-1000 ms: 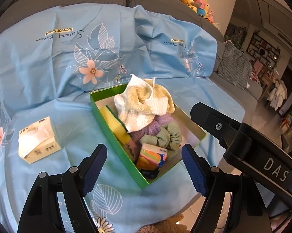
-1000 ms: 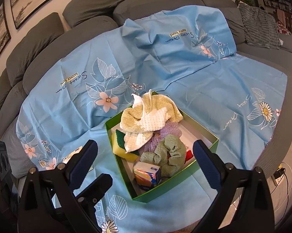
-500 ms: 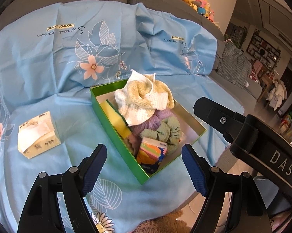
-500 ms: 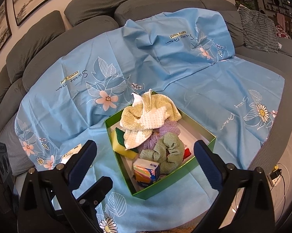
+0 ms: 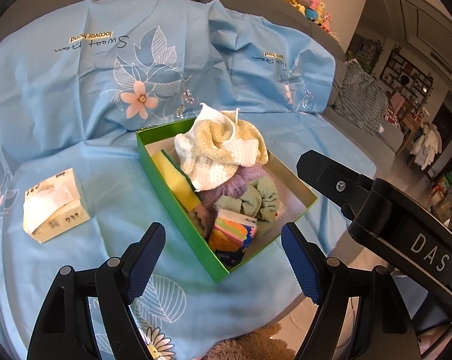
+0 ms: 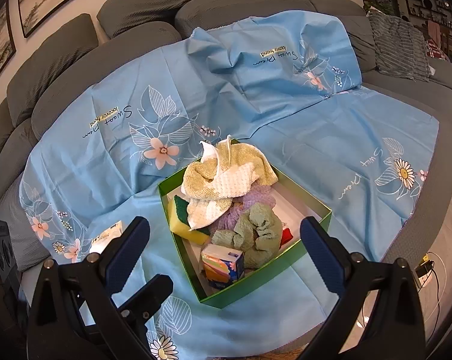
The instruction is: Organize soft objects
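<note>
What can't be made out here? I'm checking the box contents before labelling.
- Red item: right wrist view, mostly hidden behind the green scrunchie.
- Box bottom: both views, buried under the towel and sponge.
- Tissue pack: right wrist view, half hidden by a gripper finger.

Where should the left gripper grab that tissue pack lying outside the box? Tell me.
Take the tissue pack across its two short ends, coming straight down with the open left gripper. It lies flat and alone on the blue cloth, clear of the green box.
</note>
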`<state>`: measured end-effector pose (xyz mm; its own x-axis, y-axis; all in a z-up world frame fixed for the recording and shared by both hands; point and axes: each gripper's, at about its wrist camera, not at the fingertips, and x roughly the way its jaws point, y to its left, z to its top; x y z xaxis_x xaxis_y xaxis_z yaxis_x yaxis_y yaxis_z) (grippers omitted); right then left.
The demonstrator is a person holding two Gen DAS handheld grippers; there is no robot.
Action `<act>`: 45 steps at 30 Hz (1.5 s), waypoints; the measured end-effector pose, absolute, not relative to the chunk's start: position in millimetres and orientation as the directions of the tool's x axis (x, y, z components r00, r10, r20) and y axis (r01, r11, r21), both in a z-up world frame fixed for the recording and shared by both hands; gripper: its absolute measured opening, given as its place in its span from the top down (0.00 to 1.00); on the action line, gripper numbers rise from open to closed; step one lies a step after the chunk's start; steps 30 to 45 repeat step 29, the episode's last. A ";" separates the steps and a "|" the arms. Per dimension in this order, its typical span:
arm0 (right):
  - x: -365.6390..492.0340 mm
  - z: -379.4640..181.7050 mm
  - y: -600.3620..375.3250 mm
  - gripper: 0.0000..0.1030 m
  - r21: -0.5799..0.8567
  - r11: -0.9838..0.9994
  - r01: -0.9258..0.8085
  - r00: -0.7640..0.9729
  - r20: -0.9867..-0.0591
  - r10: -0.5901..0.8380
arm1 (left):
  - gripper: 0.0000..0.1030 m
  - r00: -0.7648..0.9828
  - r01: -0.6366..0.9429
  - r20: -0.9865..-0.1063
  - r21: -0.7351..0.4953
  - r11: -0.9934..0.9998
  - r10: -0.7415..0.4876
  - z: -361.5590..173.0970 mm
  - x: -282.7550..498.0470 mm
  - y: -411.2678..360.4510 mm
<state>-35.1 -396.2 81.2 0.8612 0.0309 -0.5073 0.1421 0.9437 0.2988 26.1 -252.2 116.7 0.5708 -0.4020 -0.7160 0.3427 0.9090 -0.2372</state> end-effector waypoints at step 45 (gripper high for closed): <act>-32.2 75.7 -395.1 0.02 0.276 0.948 0.160 0.853 -0.523 0.008 | 0.22 0.555 0.341 -0.726 -0.247 0.907 -0.406 107.0 24.4 -250.2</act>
